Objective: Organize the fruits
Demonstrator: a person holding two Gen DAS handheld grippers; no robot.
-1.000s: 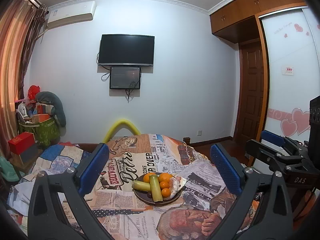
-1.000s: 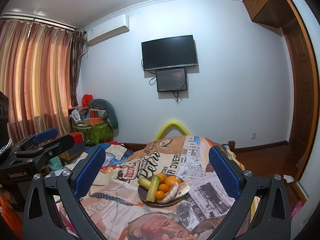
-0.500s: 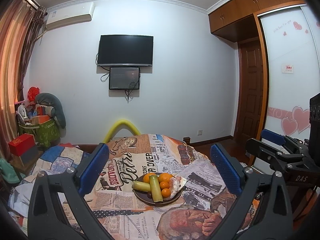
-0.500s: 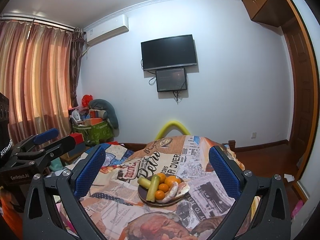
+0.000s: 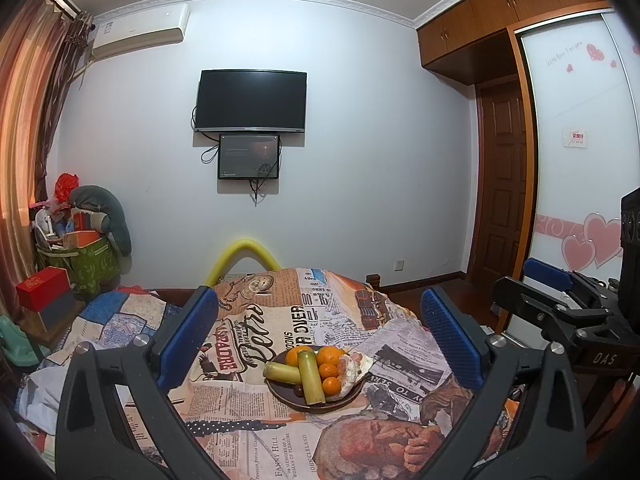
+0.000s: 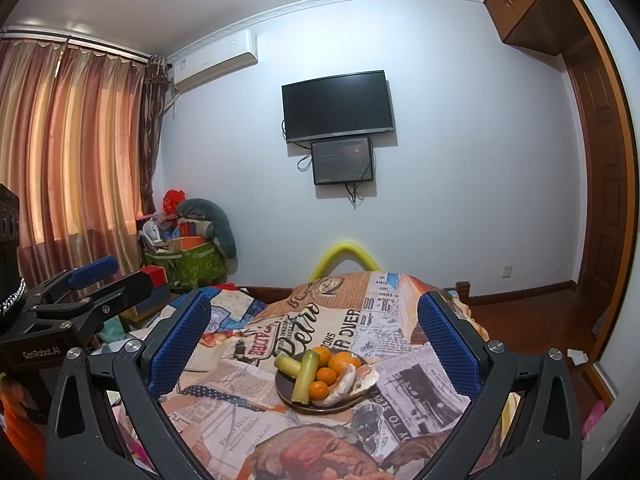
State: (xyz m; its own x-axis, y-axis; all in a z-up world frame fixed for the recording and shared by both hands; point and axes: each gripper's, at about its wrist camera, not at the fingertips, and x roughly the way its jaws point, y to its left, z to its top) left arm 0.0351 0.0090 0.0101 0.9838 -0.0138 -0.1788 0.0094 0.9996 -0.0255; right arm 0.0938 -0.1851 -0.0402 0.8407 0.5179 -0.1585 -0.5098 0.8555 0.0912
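Note:
A dark plate (image 5: pixel 294 403) (image 6: pixel 280 392) sits on a table covered with a newspaper-print cloth (image 5: pixel 248 432) (image 6: pixel 248 424). On it lie several oranges (image 5: pixel 327 355) (image 6: pixel 343 361), two pale green sticks (image 5: pixel 310 376) (image 6: pixel 304 376) and a pinkish-white fruit (image 5: pixel 350 368) (image 6: pixel 344 384). My left gripper (image 5: pixel 318 338) is open and empty, held above and short of the plate. My right gripper (image 6: pixel 314 338) is open and empty, likewise short of the plate. Each gripper shows at the edge of the other's view.
A yellow foam loop (image 5: pixel 242 258) stands behind the table. A green bin of clutter (image 5: pixel 80 256) and a red box (image 5: pixel 42 288) stand at the left. A wardrobe (image 5: pixel 580 184) and wooden door (image 5: pixel 502 184) are at the right.
Both views have shifted only slightly. The fruit and plate have not moved, and both grippers stay open.

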